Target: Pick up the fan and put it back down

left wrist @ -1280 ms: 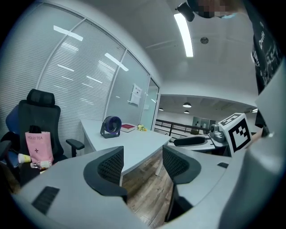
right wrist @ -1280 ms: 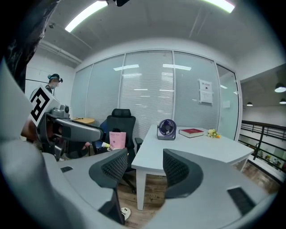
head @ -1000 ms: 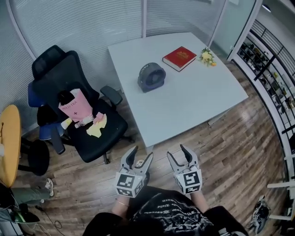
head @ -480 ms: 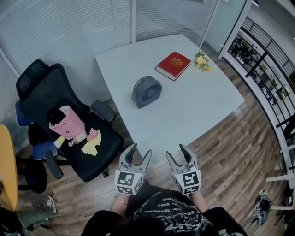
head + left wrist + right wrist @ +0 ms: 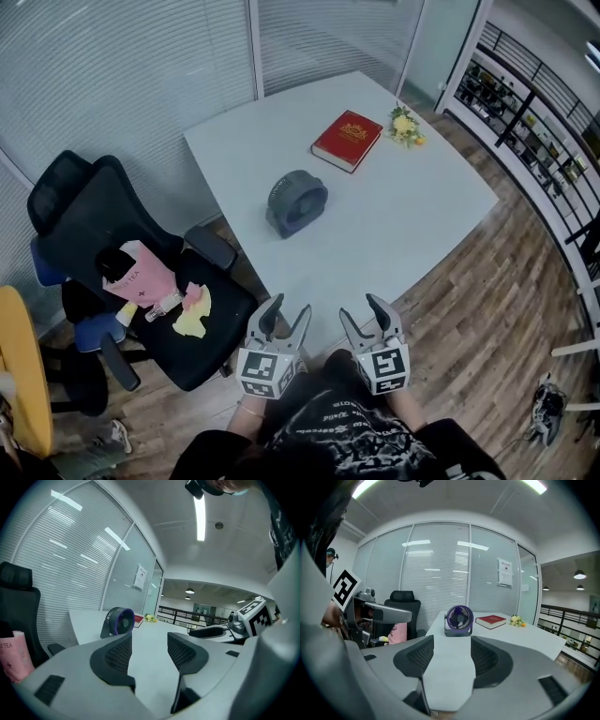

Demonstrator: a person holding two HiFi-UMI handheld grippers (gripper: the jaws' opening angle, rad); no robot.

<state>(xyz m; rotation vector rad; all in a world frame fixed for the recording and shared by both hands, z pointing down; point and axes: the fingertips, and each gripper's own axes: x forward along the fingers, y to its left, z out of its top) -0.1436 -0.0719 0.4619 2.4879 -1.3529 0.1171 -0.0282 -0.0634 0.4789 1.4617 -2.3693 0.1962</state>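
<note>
Right, your left tongs (image 5: 289, 307) and right tongs (image 5: 361, 309) sit side by side at the bottom of the head view, just off the near corner of the pale grey desk (image 5: 394, 225); both point toward it, tilted a little downward. The left tongs are closing as you look, yet the left gripper view shows only bare desk top and air between the ribbed pads; nothing is pinched there. The right tongs stand spread wide; the right gripper view shows an open gap with the desk running away through it; they carry nothing either.

The small dark grey round fan (image 5: 296, 202) stands upright on its base on the desk, near the desk's left edge, well apart from both tongs; in the right gripper view its purple-tinted grille faces you almost head on, straight ahead beyond the gap. Beyond the fan lies a red hardback book (image 5: 347, 141), flat, and just beside that, at the far corner, a little bunch of yellow flowers (image 5: 404, 127).

To your left, off the desk, a black office chair (image 5: 103, 225) holds a pink bag (image 5: 139, 277) and a yellow cloth (image 5: 192, 317) on its seat; wooden floor (image 5: 487, 309) shows on your right.
</note>
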